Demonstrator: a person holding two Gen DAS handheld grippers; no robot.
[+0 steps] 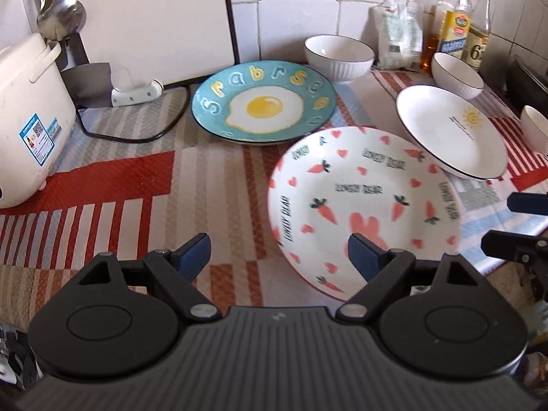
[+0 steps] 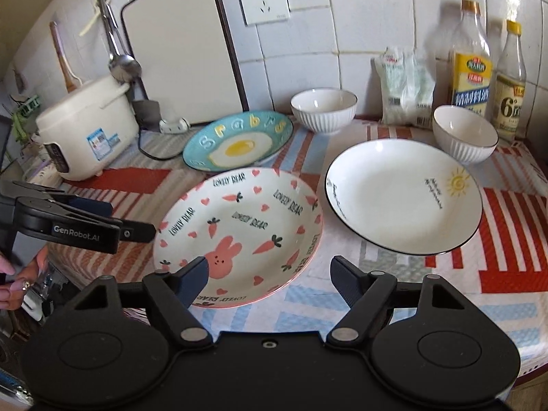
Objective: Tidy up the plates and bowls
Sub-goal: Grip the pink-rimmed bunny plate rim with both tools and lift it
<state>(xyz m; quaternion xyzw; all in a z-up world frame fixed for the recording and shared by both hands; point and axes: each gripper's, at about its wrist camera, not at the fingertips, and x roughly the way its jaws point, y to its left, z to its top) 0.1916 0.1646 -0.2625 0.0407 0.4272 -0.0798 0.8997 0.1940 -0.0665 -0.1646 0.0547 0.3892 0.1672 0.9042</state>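
Note:
A white plate with pink rabbit and carrots (image 1: pixel 363 205) (image 2: pixel 239 233) lies nearest on the patterned cloth. A blue fried-egg plate (image 1: pixel 263 102) (image 2: pixel 239 142) lies behind it. A white sun plate (image 1: pixel 452 130) (image 2: pixel 404 195) lies to the right. Two white ribbed bowls (image 1: pixel 339 56) (image 1: pixel 457 73) stand at the back, also in the right wrist view (image 2: pixel 323 108) (image 2: pixel 464 133). My left gripper (image 1: pixel 277 257) is open, just left of the rabbit plate. My right gripper (image 2: pixel 269 279) is open over that plate's near right rim. Both are empty.
A white rice cooker (image 1: pixel 30 120) (image 2: pixel 85 133) with a black cord stands at the left. A cutting board (image 1: pixel 150 17) leans on the tiled wall. A bag (image 1: pixel 400 34) and oil bottles (image 2: pixel 471 65) stand at the back right. Another small bowl (image 1: pixel 534 128) sits at the right edge.

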